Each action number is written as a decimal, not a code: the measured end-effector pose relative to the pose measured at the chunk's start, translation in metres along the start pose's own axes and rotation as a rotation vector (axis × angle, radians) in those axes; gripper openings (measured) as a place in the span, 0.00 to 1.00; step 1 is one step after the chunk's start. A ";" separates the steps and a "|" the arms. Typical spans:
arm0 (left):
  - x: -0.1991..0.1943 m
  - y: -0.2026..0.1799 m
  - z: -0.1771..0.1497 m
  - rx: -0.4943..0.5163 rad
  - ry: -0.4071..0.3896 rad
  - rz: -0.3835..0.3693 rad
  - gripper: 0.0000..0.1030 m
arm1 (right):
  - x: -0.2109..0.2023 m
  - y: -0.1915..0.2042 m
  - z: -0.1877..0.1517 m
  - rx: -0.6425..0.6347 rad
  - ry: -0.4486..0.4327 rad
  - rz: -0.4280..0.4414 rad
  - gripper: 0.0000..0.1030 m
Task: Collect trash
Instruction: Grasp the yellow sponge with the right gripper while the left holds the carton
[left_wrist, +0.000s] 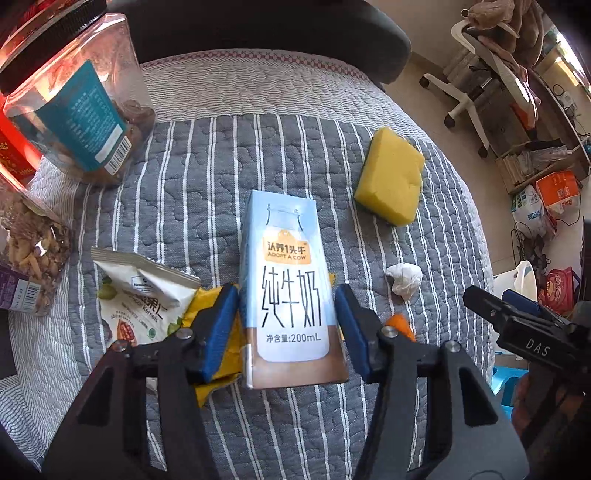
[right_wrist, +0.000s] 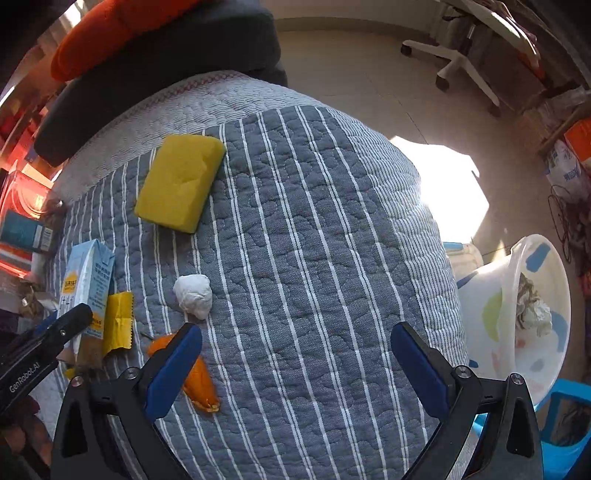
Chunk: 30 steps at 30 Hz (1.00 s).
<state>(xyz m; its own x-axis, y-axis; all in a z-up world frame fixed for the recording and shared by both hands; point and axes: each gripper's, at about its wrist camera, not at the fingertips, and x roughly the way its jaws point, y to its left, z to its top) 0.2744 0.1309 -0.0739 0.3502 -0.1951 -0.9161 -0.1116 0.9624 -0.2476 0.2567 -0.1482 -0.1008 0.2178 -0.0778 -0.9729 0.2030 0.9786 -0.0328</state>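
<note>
A blue-and-white milk carton (left_wrist: 284, 229) stands upright on the striped quilt (left_wrist: 192, 177), and my left gripper (left_wrist: 287, 291) is shut on it, one blue pad pressed to each side. A yellow wrapper (left_wrist: 216, 371) and a torn nut snack bag (left_wrist: 140, 295) lie just left of the carton. A crumpled white tissue (right_wrist: 194, 295) and a piece of orange peel (right_wrist: 201, 384) lie to its right. My right gripper (right_wrist: 295, 332) hovers open over bare quilt, its left finger (right_wrist: 173, 365) partly covering the peel. The carton (right_wrist: 88, 273) also shows at the left of the right wrist view.
A yellow sponge (right_wrist: 181, 181) lies farther back on the quilt. Clear snack jars (left_wrist: 70, 103) stand at the back left. A white bin (right_wrist: 532, 258) holding crumpled paper sits on a blue stool off the quilt's right edge. An office chair (left_wrist: 476, 92) stands beyond.
</note>
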 end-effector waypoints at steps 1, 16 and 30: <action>-0.007 0.005 0.000 -0.002 -0.015 -0.004 0.54 | 0.001 0.002 0.003 0.013 -0.009 0.008 1.00; -0.033 0.040 -0.005 0.013 -0.059 0.017 0.53 | 0.045 0.085 0.062 0.035 -0.091 0.144 0.80; -0.044 0.042 -0.017 0.027 -0.054 -0.011 0.53 | 0.028 0.070 0.047 0.004 -0.033 0.188 0.50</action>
<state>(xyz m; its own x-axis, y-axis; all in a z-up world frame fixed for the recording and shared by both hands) 0.2382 0.1765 -0.0499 0.4010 -0.1963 -0.8948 -0.0828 0.9650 -0.2488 0.3217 -0.0909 -0.1198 0.2833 0.1003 -0.9538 0.1591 0.9758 0.1498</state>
